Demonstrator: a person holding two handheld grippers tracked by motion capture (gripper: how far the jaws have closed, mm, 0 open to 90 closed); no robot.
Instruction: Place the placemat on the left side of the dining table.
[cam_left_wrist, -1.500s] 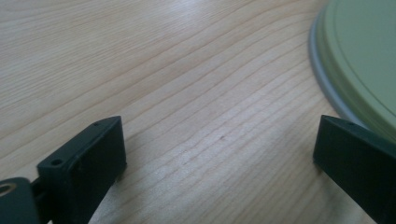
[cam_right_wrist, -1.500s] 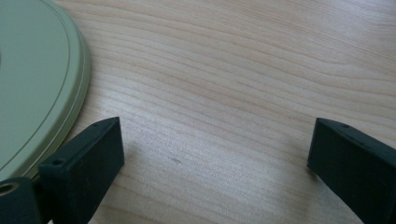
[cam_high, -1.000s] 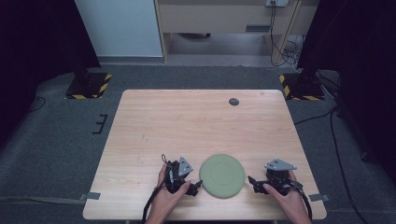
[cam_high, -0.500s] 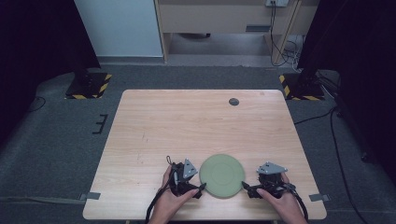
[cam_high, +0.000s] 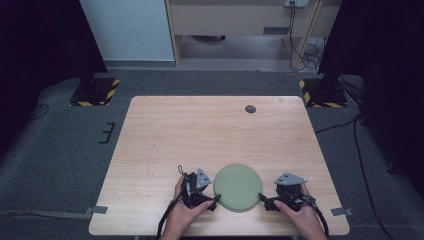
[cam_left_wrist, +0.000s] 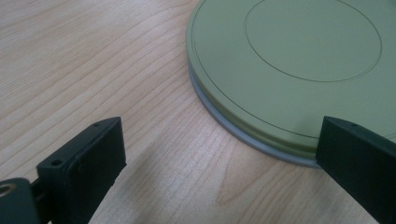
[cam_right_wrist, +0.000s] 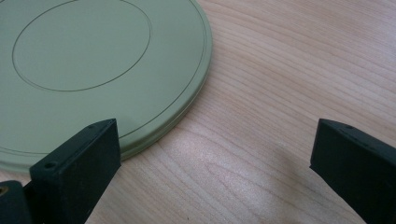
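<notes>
Wooden table (cam_high: 200, 135) on grey carpet (cam_high: 55, 165); green plate (cam_high: 238, 186) near edge; left gripper (cam_high: 212, 201), right gripper (cam_high: 264, 199) flanking, jaws wide.

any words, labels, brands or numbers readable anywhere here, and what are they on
None can be read.
The green plate bears only plain engraved rings, no lettering.
The left claw and right claw show bare black jaws with no markings.
The wooden table carries no label; the small dark round thing on it is too small to read.
</notes>
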